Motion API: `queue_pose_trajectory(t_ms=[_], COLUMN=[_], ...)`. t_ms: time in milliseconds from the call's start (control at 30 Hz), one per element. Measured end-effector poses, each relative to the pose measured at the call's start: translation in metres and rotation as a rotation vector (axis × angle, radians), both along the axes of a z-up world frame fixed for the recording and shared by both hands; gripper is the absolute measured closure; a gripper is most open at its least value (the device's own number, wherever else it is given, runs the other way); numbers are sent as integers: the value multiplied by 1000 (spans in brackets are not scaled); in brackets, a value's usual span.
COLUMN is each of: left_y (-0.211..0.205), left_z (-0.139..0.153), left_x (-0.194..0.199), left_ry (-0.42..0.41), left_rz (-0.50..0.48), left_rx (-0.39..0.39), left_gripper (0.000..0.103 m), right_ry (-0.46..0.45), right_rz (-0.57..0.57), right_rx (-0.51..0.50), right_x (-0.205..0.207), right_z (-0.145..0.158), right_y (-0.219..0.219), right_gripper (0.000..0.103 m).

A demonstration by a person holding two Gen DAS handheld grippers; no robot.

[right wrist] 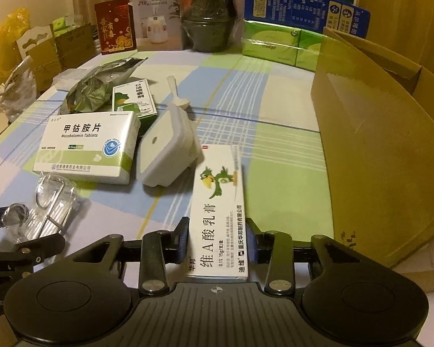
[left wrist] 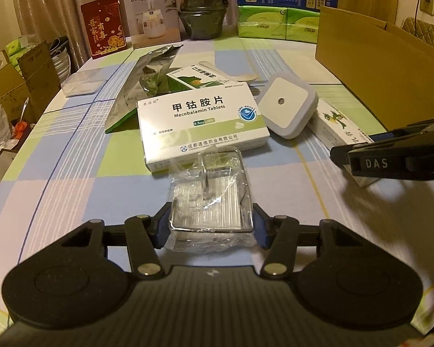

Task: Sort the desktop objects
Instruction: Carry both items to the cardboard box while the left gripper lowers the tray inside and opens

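Tablet box (left wrist: 201, 128) at table centre; night light (left wrist: 286, 110) just right of it, leaning on the ointment box (right wrist: 220, 219). Clear plastic case (left wrist: 211, 202) in front of the tablet box. Foil bag (left wrist: 147, 84) behind-left. Cardboard box (left wrist: 384, 75) far right.

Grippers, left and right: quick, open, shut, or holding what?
Left gripper: shut on the clear plastic case.
Right gripper: shut on the tretinoin cream box.

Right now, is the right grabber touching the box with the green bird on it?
Touching. The right wrist view shows the right gripper with both fingers pressed against the sides of the green bird box, no gap showing.
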State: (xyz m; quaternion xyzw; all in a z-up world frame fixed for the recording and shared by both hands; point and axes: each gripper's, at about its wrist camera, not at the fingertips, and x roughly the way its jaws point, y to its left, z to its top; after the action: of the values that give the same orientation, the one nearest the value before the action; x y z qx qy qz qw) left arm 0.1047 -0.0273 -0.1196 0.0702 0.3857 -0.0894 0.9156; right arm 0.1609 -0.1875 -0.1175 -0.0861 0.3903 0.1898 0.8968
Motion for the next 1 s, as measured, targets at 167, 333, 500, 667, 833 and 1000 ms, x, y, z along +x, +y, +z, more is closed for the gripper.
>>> queue_pose_trajectory(t_ms=[167, 333, 500, 667, 833, 1000], left_y=[-3, -8, -18, -24, -44, -83], left_z=[3, 9, 28, 54, 84, 117], left_x=[0, -2, -11, -28, -42, -49], left_ry=[4, 15, -21, -47, -71, -101], left_rz=[-14, -30, -52, -60, -89, -159], left_rx=[-25, -65, -69, -72, -89, -108], left_gripper=[53, 54, 54, 54, 54, 54], right_ry=[-12, -15, -48, -80, -137, -185], right_rz=[-42, -75, -65, -93, -120, -185], right_rx=[-18, 1, 26, 85, 99, 103], right_x=[-7, -25, -46, -62, -74, -73], right_z=[4, 13, 36, 72, 111, 143], right_y=[-9, -22, -26, -40, -62, -98], right_gripper=[68, 68, 68, 68, 68, 68])
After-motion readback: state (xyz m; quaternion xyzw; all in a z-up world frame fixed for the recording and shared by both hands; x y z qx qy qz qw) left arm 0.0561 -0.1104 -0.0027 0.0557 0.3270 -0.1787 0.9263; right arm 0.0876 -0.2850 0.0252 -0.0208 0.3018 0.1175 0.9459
